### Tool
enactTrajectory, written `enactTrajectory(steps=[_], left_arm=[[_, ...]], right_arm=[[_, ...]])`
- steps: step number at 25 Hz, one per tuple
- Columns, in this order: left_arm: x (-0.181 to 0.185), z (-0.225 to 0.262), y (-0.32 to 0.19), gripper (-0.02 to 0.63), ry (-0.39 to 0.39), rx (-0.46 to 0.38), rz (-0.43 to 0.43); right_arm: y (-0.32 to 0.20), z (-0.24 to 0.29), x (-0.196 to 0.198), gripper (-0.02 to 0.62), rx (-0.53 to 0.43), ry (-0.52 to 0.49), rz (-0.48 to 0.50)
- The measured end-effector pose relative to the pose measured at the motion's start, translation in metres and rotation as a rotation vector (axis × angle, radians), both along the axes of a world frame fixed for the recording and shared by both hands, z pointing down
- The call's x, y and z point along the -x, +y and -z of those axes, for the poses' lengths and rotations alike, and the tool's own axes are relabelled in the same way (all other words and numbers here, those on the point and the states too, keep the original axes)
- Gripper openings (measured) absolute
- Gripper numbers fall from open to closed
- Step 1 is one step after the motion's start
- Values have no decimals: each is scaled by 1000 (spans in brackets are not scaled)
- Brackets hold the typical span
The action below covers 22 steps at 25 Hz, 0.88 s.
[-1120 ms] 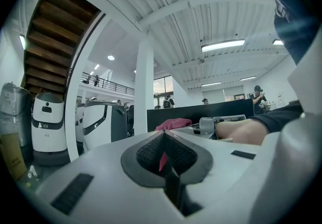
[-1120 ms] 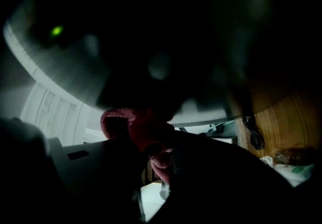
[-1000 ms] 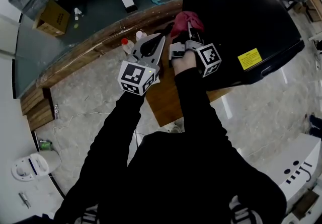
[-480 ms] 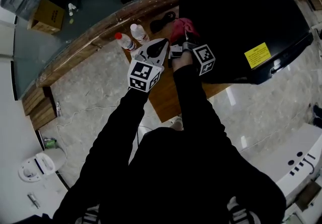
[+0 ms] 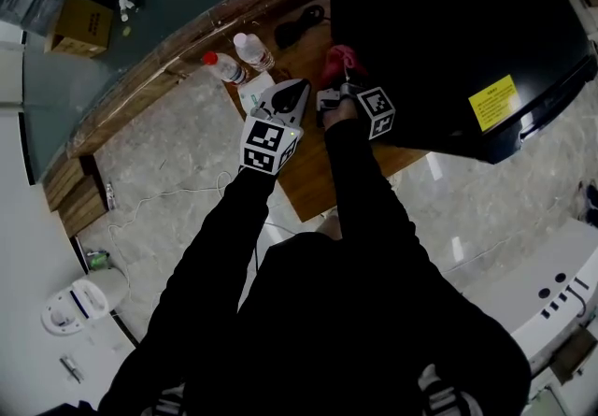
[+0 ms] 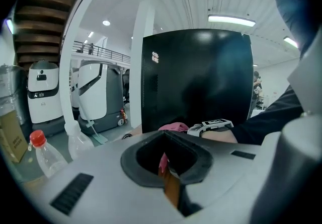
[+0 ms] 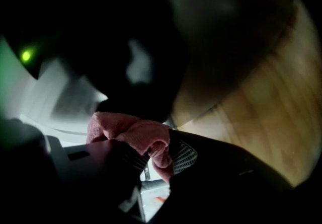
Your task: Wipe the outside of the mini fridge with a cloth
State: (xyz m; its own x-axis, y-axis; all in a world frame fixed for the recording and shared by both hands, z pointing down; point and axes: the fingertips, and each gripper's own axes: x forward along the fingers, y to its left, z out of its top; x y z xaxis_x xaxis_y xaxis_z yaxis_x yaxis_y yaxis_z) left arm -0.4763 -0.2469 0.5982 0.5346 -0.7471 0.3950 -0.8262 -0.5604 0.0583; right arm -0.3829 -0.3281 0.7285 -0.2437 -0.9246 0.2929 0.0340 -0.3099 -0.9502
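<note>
The black mini fridge point(image 5: 439, 21) stands on a wooden table point(image 5: 308, 171). My right gripper point(image 5: 338, 87) is shut on a pink cloth point(image 5: 338, 59) and presses it against the fridge's left side, low near the tabletop. In the right gripper view the cloth point(image 7: 133, 132) bunches between the jaws of the right gripper point(image 7: 151, 155), right against the dark fridge wall point(image 7: 126, 42). My left gripper point(image 5: 290, 94) hovers just left of it, jaws together and holding nothing. The left gripper view shows the fridge point(image 6: 196, 77) ahead and the cloth point(image 6: 173, 127) at its base.
Two plastic bottles stand on the table left of the fridge, one clear point(image 5: 252, 50) and one red-capped point(image 5: 222, 68). A black cable lump point(image 5: 299, 21) lies by the fridge's far corner. A cardboard box point(image 5: 79, 26) sits on the floor beyond. The table's near edge point(image 5: 308, 213) is close to me.
The right gripper has carried the cloth from the fridge's top left edge down along its left side. The left gripper has stayed beside it.
</note>
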Motion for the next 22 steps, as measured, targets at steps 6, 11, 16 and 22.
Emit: enactTrajectory(steps=[6, 11, 16, 22], left_arm=[[6, -14, 9, 6, 9, 29, 12], [13, -16, 13, 6, 15, 32, 21], [23, -4, 20, 6, 35, 12, 40], [29, 37, 36, 6, 88, -52, 52]], right_arm=[[3, -17, -1, 89, 22, -20, -35], [8, -36, -2, 87, 52, -11, -34], [26, -11, 20, 84, -48, 82, 127], [75, 87, 55, 84, -243, 192, 349]])
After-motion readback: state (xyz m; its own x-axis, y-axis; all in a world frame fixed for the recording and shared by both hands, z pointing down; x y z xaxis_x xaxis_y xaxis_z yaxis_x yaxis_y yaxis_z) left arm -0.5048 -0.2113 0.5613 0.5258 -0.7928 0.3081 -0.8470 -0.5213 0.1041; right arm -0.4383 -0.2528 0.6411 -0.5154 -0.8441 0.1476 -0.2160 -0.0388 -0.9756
